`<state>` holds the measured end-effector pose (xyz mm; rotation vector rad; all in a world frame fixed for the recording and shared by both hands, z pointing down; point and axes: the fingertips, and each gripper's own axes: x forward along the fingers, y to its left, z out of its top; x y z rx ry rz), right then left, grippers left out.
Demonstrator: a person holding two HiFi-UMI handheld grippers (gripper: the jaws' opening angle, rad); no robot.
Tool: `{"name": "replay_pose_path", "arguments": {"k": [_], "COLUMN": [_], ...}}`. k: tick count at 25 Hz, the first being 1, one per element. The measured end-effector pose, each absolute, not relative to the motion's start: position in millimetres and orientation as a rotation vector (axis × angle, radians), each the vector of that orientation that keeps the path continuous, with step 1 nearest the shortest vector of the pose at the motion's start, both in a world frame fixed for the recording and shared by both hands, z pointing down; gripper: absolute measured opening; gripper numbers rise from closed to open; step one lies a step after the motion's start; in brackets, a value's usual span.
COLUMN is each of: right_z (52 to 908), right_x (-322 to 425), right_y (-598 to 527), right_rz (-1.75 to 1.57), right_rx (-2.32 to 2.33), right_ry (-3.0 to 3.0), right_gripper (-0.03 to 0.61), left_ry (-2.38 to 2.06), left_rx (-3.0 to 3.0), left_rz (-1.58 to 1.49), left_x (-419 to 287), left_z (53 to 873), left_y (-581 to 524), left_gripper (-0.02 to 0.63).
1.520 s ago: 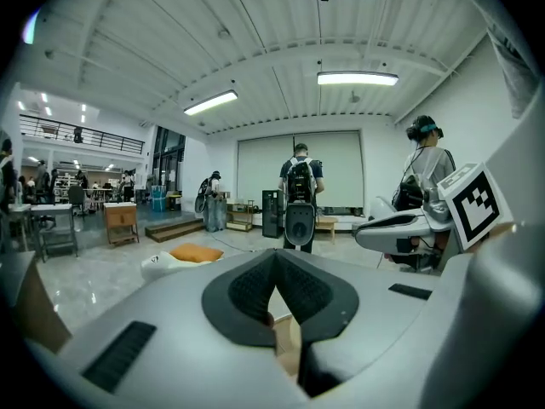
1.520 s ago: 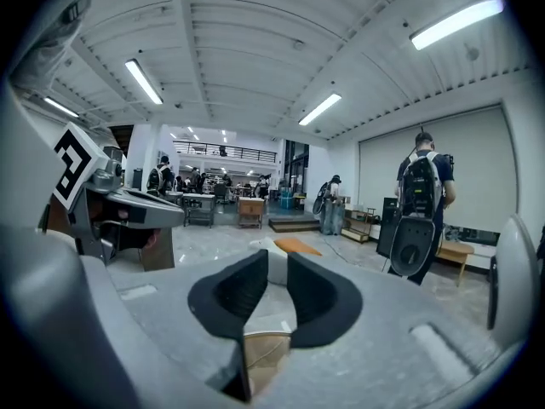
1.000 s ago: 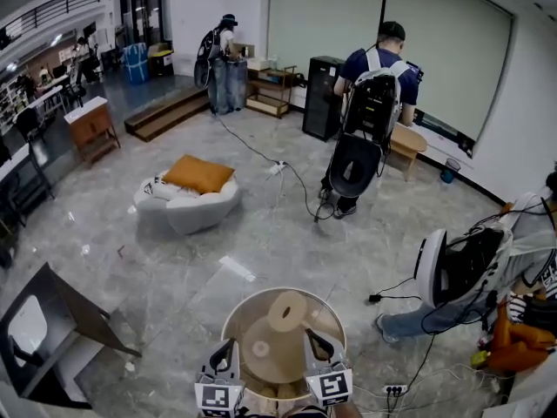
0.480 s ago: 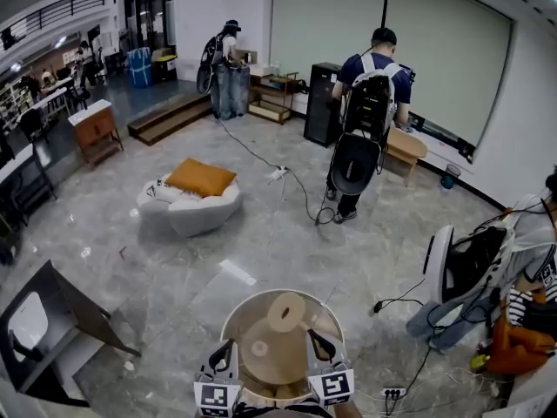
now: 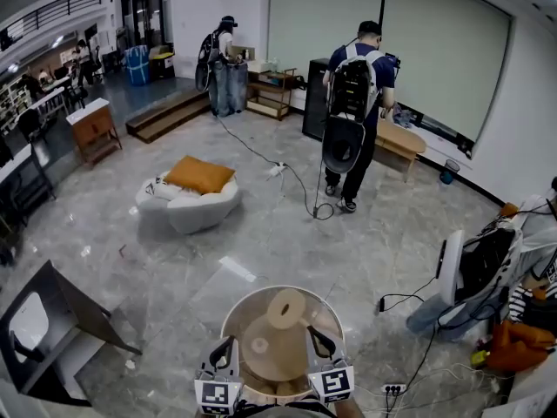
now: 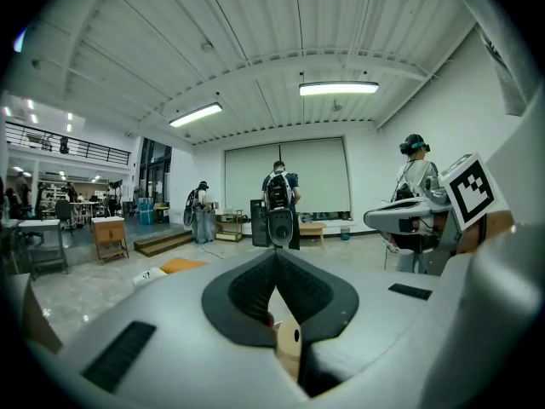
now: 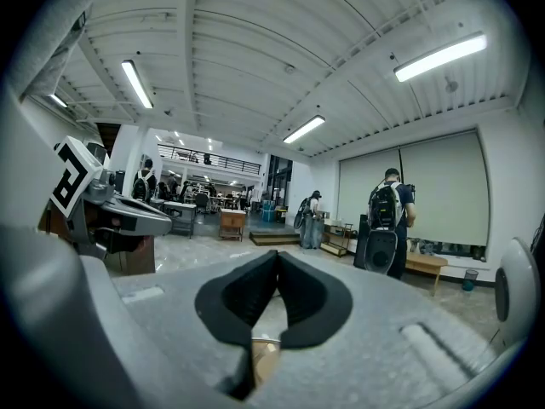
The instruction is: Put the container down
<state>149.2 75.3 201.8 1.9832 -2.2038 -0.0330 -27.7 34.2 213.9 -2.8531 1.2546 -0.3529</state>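
A round tan container (image 5: 280,338) with a pale rim hangs above the grey floor at the bottom middle of the head view. A cardboard roll (image 5: 285,310) and a small disc (image 5: 260,348) lie inside it. My left gripper (image 5: 223,353) is clamped on its left rim and my right gripper (image 5: 318,345) on its right rim. In the left gripper view the gripper (image 6: 277,258) has its dark pads meeting at the tips, with a tan piece of the rim (image 6: 289,341) low between them. In the right gripper view the gripper (image 7: 277,258) is likewise shut, with a tan edge (image 7: 264,358) between its pads.
A white floor seat with an orange cushion (image 5: 187,200) lies ahead left. A tipped black chair (image 5: 52,320) is at the near left. A person with a backpack (image 5: 352,94) stands ahead by a low bench. Cables (image 5: 300,181) cross the floor. A seated person with gear (image 5: 487,277) is at the right.
The person with the backpack has stepped left and turned. The gear beside the seated person at the right has shifted. Both grippers and the container stay where they were.
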Motion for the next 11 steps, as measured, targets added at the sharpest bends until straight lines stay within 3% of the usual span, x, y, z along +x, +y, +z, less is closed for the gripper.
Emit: {"name": "replay_pose_path", "arguments": {"k": [11], "right_z": [191.7], "right_x": [145.9], "right_y": [81.8], "right_rz": [-0.015], "right_rx": [1.975], "right_ry": [-2.204], "right_gripper": [0.002], "left_ry": [1.257], "left_rx": [-2.854], "left_rz": [-0.341], "left_x": [-27.2], "left_z": [205.2], "left_y": [38.1], "left_gripper": [0.014]}}
